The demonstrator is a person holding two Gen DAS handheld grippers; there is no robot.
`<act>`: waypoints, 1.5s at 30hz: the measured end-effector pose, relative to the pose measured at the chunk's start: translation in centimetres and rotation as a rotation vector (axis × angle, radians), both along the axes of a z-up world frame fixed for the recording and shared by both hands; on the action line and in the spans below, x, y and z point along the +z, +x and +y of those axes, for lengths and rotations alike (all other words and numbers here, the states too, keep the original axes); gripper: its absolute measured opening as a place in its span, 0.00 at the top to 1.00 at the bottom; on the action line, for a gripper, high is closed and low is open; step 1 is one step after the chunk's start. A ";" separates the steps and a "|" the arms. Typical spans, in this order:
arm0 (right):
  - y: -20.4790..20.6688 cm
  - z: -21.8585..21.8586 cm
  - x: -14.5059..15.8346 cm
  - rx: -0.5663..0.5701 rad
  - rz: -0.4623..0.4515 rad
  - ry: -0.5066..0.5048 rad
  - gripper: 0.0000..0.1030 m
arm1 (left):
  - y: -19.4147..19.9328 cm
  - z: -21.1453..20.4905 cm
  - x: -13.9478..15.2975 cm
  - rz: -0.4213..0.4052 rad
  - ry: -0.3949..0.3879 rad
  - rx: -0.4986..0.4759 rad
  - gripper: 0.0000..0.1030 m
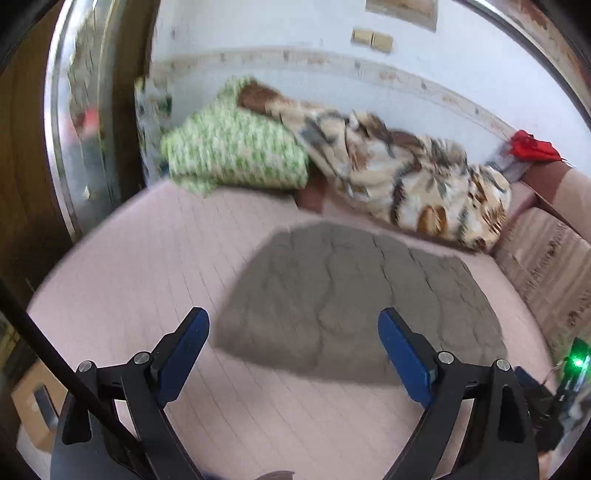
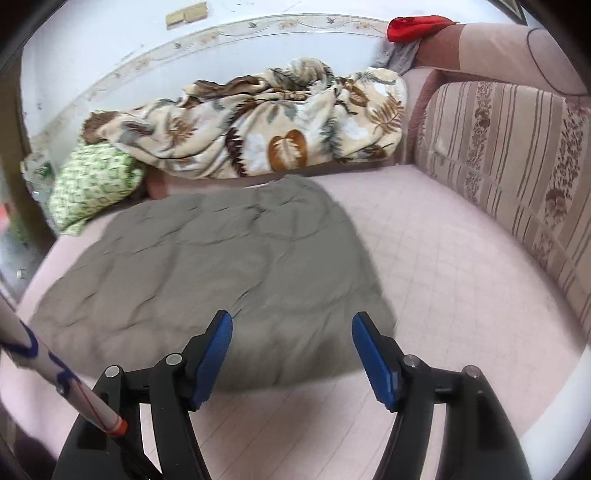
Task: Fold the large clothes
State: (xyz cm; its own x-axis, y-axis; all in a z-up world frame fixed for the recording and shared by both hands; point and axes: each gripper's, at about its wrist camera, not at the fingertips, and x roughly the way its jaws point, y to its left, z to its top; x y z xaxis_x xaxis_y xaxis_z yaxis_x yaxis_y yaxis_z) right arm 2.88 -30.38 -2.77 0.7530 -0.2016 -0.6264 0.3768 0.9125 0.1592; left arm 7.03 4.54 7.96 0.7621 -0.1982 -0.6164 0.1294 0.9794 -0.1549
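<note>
A grey garment [image 1: 354,295] lies flat and folded on the pink quilted bed [image 1: 155,251]. It also shows in the right wrist view [image 2: 221,273] on the same bed [image 2: 461,280]. My left gripper [image 1: 293,325] is open and empty, hovering above the garment's near left edge. My right gripper [image 2: 291,332] is open and empty, above the garment's near right edge. Both have blue pads on black fingers.
A leaf-patterned blanket [image 2: 266,122] and a green-white pillow [image 2: 92,181] lie along the back wall. A striped cushion [image 2: 517,177] lines the bed's right side. A red cloth [image 2: 413,26] sits at the back right corner. A doorframe [image 1: 55,147] stands left.
</note>
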 end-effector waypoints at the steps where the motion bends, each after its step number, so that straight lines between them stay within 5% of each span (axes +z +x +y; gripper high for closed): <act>1: -0.9 0.6 -0.1 0.003 -0.005 0.023 0.29 | -0.3 0.2 -0.7 0.026 -0.017 -0.006 0.11; 8: -4.0 3.4 -1.4 0.023 0.014 0.119 0.26 | -3.2 -0.5 -5.7 0.169 0.001 -0.001 0.11; 12: -4.8 5.0 -1.9 0.034 0.031 0.071 0.25 | -4.9 -1.7 -6.6 0.150 0.078 0.026 0.11; 27: -6.8 7.7 -2.2 0.038 0.051 -0.027 0.20 | -6.5 -2.7 -7.4 0.136 0.173 0.053 0.11; 45: -7.1 10.2 -1.9 0.044 0.088 -0.152 0.17 | -6.7 -2.2 -9.1 0.199 0.141 0.017 0.11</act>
State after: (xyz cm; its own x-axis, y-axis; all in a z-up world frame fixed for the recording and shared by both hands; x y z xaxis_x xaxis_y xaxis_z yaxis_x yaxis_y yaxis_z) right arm -4.26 -20.16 -4.70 0.7067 -0.2665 -0.6554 0.3420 0.9396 -0.0133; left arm 0.36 2.31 -1.12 0.6256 -0.0874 -0.7752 0.0931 0.9950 -0.0371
